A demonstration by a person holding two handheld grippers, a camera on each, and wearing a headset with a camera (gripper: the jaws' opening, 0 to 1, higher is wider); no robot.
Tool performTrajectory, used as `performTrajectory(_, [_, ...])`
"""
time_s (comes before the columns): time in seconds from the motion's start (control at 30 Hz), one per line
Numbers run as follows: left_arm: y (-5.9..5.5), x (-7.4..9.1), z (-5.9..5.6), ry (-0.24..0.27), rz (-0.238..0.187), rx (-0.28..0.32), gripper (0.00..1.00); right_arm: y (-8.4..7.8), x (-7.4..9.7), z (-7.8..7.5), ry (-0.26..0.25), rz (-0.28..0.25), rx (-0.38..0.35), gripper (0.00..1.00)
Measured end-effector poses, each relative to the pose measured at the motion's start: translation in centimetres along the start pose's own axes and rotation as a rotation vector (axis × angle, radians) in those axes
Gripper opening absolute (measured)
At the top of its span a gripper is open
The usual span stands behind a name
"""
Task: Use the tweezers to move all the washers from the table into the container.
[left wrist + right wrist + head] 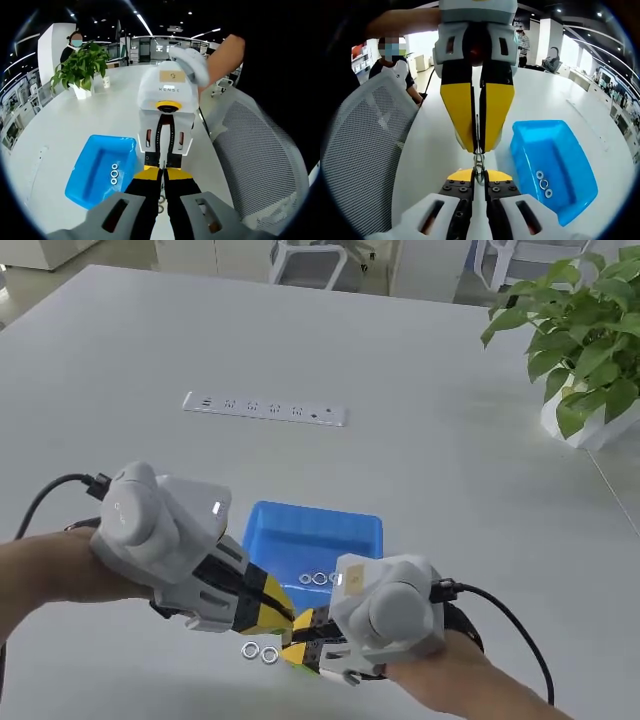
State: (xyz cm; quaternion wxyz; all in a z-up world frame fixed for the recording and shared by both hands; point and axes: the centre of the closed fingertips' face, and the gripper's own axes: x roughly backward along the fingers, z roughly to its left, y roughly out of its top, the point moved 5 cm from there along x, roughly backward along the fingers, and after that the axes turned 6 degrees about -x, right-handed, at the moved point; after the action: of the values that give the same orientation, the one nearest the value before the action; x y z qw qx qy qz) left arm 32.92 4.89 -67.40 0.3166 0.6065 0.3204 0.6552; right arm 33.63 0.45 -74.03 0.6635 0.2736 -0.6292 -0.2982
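The blue container (315, 515) sits on the white table with three washers (320, 579) inside it. Two more washers (259, 651) lie on the table just below the meeting jaw tips. My left gripper (285, 620) and right gripper (298, 640) point at each other, tip to tip, in front of the container. In the right gripper view thin metal tweezers (478, 162) run between the left gripper's (478, 149) shut yellow jaws down into my right gripper's (478, 176) shut jaws. The left gripper view has its own shut jaws (161, 172) meeting the right gripper (161, 161).
A white power strip (265, 408) lies further back on the table. A potted plant (585, 330) stands at the far right edge. A mesh chair (260, 150) is beside the table's near edge, and a person stands behind it. Cables trail from both grippers.
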Motion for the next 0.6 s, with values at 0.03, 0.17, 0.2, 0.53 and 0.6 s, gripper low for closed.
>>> performTrajectory(0.03, [0.0, 0.0, 0.0, -0.001, 0.002, -0.001, 0.06, 0.0, 0.0, 0.0, 0.0, 0.0, 0.001, 0.08])
performTrajectory(0.17, [0.0, 0.1, 0.0, -0.001, 0.002, 0.005, 0.06, 0.1, 0.0, 0.1, 0.003, -0.006, -0.003, 0.08])
performTrajectory(0.2, [0.1, 0.1, 0.0, 0.003, 0.002, 0.006, 0.06, 0.1, 0.0, 0.1, 0.002, -0.007, -0.003, 0.08])
performTrajectory(0.53, [0.4, 0.5, 0.0, 0.013, 0.006, 0.023, 0.08, 1.3, 1.1, 0.2, -0.002, -0.028, 0.004, 0.08])
performTrajectory(0.6, [0.6, 0.6, 0.1, 0.018, -0.003, 0.025, 0.09, 1.5, 1.3, 0.2, -0.005, -0.027, 0.013, 0.08])
